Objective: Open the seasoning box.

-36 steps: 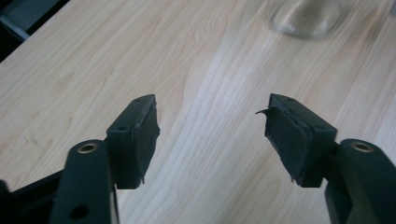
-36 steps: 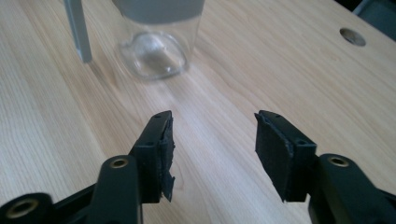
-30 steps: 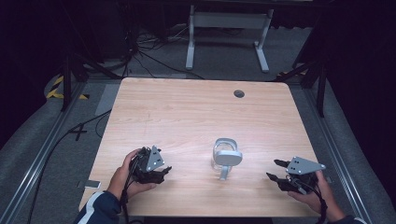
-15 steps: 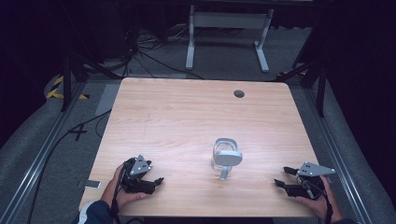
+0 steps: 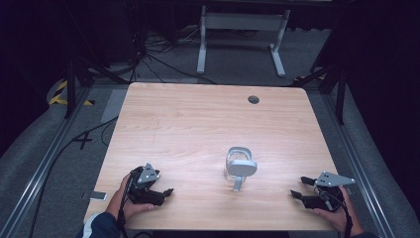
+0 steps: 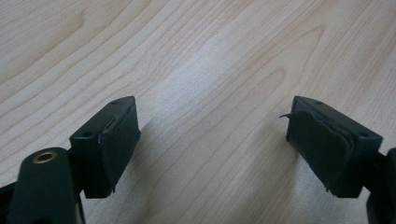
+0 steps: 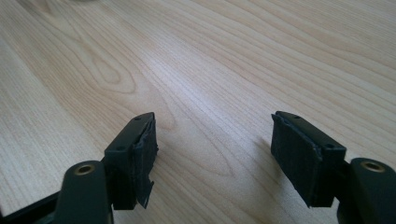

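A clear glass vessel with a pale grey top piece (image 5: 239,167) stands on the wooden table (image 5: 198,129), a little right of centre near the front. My left gripper (image 5: 166,192) rests low at the front left, well apart from the vessel. Its jaws have just been opening and stand open over bare wood (image 6: 212,126). My right gripper (image 5: 298,187) lies at the front right, pointing left toward the vessel with a gap between them. Its jaws have also just been opening and stand wide open with nothing between them (image 7: 212,135).
A round cable hole (image 5: 253,99) sits near the table's far right edge. Behind the table stands a white metal frame (image 5: 241,22), with cables on the dark floor. A small flat object (image 5: 94,196) lies on the floor by the front left corner.
Both hands have sunk to the tabletop and drawn toward the front edge, the left going left and the right going right. Both pairs of jaws have spread wider. The vessel has not moved.
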`<action>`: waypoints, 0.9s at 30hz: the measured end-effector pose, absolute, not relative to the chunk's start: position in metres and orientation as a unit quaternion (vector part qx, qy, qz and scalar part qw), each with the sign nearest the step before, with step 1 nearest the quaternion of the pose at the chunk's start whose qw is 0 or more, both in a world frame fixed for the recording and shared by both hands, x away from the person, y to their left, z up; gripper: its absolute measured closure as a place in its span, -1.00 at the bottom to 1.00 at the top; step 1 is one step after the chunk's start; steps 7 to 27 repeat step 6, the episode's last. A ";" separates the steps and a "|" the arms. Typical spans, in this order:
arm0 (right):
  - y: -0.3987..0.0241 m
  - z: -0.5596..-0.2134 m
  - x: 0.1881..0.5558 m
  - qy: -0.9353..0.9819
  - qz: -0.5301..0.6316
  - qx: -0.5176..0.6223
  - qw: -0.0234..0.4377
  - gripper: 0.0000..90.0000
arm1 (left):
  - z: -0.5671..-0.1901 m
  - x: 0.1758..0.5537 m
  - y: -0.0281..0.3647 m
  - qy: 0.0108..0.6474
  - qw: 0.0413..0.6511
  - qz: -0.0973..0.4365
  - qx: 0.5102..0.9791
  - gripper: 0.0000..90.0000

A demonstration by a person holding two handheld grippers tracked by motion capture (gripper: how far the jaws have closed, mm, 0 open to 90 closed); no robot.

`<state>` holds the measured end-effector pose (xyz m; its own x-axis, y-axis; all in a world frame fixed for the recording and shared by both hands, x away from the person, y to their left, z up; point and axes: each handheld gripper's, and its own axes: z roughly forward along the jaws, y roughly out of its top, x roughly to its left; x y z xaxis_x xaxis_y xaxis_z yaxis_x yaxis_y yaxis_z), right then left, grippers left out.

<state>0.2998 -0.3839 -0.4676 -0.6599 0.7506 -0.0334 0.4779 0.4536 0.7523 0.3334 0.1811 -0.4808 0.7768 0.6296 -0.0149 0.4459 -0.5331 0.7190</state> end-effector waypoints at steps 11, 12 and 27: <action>-0.384 -0.468 0.300 0.832 0.371 0.369 0.184 -0.31 | -0.481 0.334 0.181 0.310 0.370 0.125 0.867 -0.63; -0.384 -0.468 0.300 0.832 0.371 0.369 0.184 -0.31 | -0.481 0.334 0.181 0.310 0.370 0.125 0.867 -0.63; -0.384 -0.468 0.300 0.832 0.371 0.369 0.184 -0.31 | -0.481 0.334 0.181 0.310 0.370 0.125 0.867 -0.63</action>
